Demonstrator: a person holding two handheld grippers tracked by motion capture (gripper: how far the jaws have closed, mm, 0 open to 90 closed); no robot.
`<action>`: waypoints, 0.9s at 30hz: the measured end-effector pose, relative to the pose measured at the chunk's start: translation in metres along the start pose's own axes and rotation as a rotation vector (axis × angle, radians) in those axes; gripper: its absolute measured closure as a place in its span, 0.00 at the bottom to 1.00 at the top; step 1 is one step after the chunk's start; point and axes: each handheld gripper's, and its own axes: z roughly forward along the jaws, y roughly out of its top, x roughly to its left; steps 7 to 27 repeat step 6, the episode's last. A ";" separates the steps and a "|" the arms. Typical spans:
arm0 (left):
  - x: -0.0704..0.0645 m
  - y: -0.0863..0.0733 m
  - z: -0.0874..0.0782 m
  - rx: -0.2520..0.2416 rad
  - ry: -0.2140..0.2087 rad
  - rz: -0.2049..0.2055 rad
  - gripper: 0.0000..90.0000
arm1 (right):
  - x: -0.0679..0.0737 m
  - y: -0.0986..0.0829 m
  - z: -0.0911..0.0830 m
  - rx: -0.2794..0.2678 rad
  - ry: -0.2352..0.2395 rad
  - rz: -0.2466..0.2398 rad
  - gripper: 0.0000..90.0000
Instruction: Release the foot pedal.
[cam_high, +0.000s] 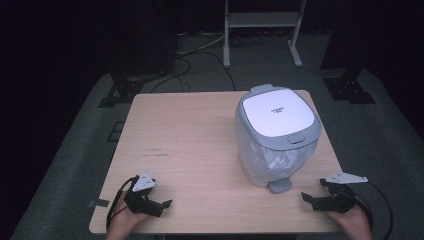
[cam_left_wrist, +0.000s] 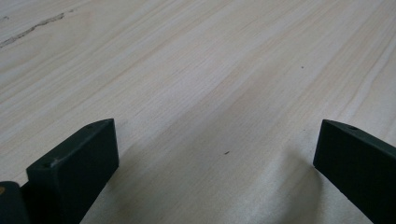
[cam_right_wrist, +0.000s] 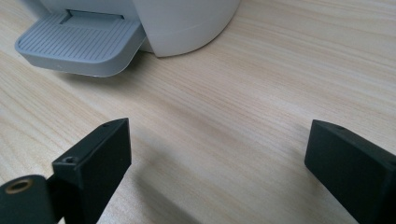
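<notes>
Both jaw pairs gape empty: my right gripper (cam_high: 312, 198) rests near the pedal bin's pedal (cam_right_wrist: 79, 43), probably to press it; left gripper (cam_high: 162, 204) parked.

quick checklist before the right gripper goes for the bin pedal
1. Right gripper open: ok, its jaws stand wide apart in the right gripper view.
2. Left gripper open and out of the way: ok, it sits at the near left of the table, apart from the bin.
3. Pedal reachable: ok, it juts out at the bin's base toward the right gripper, with bare wood between.
4. Lid shut: ok, it sits flat on the pedal bin.
5. Bin upright and on the table: ok.
6. Bin contents: cannot tell; a pale liner shows through the wall.
</notes>
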 end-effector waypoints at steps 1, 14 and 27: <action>0.000 0.000 0.000 0.001 0.001 0.000 0.00 | 0.000 0.000 0.000 -0.001 -0.001 -0.001 0.07; 0.000 0.000 0.000 0.002 0.000 0.001 0.00 | 0.002 0.000 0.001 0.007 -0.022 -0.018 0.07; 0.000 0.000 0.000 0.002 0.000 0.001 0.00 | 0.002 0.000 0.001 0.007 -0.022 -0.018 0.07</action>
